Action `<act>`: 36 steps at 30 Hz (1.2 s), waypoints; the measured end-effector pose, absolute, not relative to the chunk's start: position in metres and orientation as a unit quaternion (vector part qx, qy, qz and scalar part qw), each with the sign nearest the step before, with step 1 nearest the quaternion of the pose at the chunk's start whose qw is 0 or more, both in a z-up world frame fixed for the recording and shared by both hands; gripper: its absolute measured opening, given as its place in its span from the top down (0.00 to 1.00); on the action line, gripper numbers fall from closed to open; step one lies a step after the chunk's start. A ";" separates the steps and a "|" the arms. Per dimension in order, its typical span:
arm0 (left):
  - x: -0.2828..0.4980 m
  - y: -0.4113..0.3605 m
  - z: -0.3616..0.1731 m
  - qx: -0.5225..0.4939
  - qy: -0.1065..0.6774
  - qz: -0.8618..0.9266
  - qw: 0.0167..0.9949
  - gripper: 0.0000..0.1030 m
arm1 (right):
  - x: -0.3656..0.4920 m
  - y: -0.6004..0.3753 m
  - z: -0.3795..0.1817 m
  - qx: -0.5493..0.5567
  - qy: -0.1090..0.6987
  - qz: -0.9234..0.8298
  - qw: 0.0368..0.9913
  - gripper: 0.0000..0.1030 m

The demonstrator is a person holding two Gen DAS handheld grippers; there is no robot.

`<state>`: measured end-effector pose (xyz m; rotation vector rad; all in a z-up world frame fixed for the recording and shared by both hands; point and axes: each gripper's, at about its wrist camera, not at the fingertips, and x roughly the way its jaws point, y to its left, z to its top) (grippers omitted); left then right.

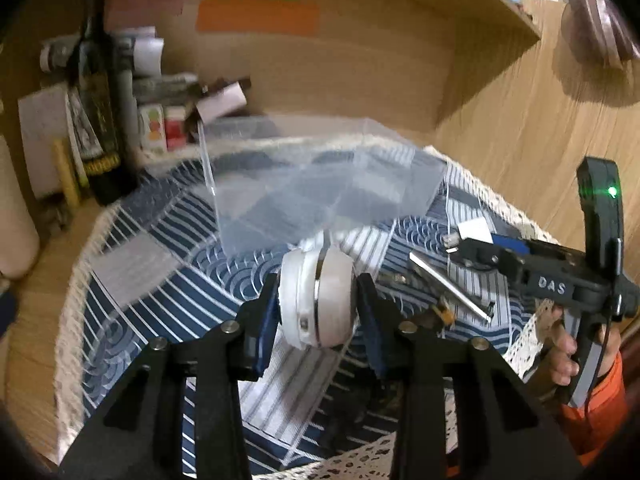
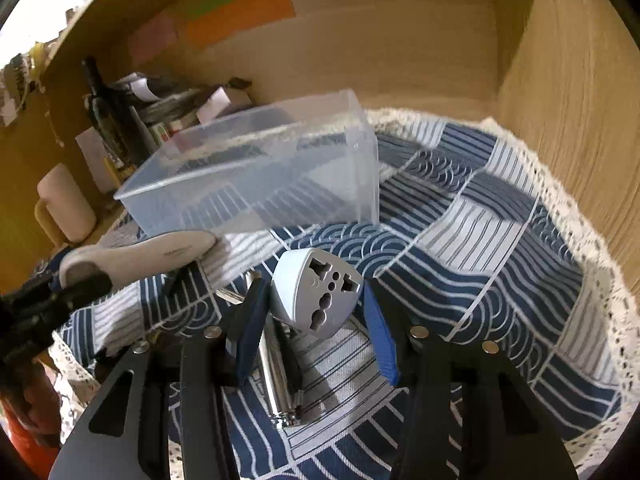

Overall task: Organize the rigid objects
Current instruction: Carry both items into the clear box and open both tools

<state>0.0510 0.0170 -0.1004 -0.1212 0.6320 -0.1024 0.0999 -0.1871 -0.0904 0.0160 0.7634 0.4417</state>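
The step in hand was judged to be transport: both tools were loaded and raised above the blue-and-white patterned cloth [image 2: 500,216] covering the counter, with the clear rectangular plastic box [image 2: 256,168] ahead of each.

**Left tool.** The left tool [image 1: 316,300] was closed partway, its blue pads against both sides of a white, rounded device with a chrome band [image 1: 318,300]. In the right wrist view this device appeared as a long white body [image 2: 140,256] projecting forward from the left tool. The box lay just ahead of and above the tool's tips.

**Right tool.** The right tool [image 2: 314,300] stood partly closed around a light grey, triangular plastic travel adapter [image 2: 316,296], socket face towards the camera. The left pad touched the adapter; whether the right pad touched it could not be told. The box lay ahead and slightly to the left.

**Next move.** The box appeared empty. Each tool would probably need to be carried forward over the rim, lowered inside, and only then opened. The adapter's tapered body could slip, so a level approach would be advisable.

**Count.**
- Clear box: one.
- Items held: two, one per tool.
- Items on the cloth below the right tool: one silver metal bar [image 2: 276,376]; one small brass-coloured part [image 1: 442,314] was near it, of uncertain identity.
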 end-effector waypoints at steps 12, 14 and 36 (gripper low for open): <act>0.048 0.015 -0.050 -0.033 0.251 -0.033 0.967 0.65 | 0.094 -0.187 -0.049 0.003 0.306 0.222 0.926 0.57; 0.047 0.015 -0.044 -0.034 0.245 -0.031 0.968 0.65 | 0.093 -0.185 -0.043 0.000 0.297 0.225 0.928 0.57; 0.104 0.038 0.023 -0.040 0.183 -0.005 0.982 0.65 | 0.149 -0.155 0.009 -0.028 0.240 0.242 0.940 0.57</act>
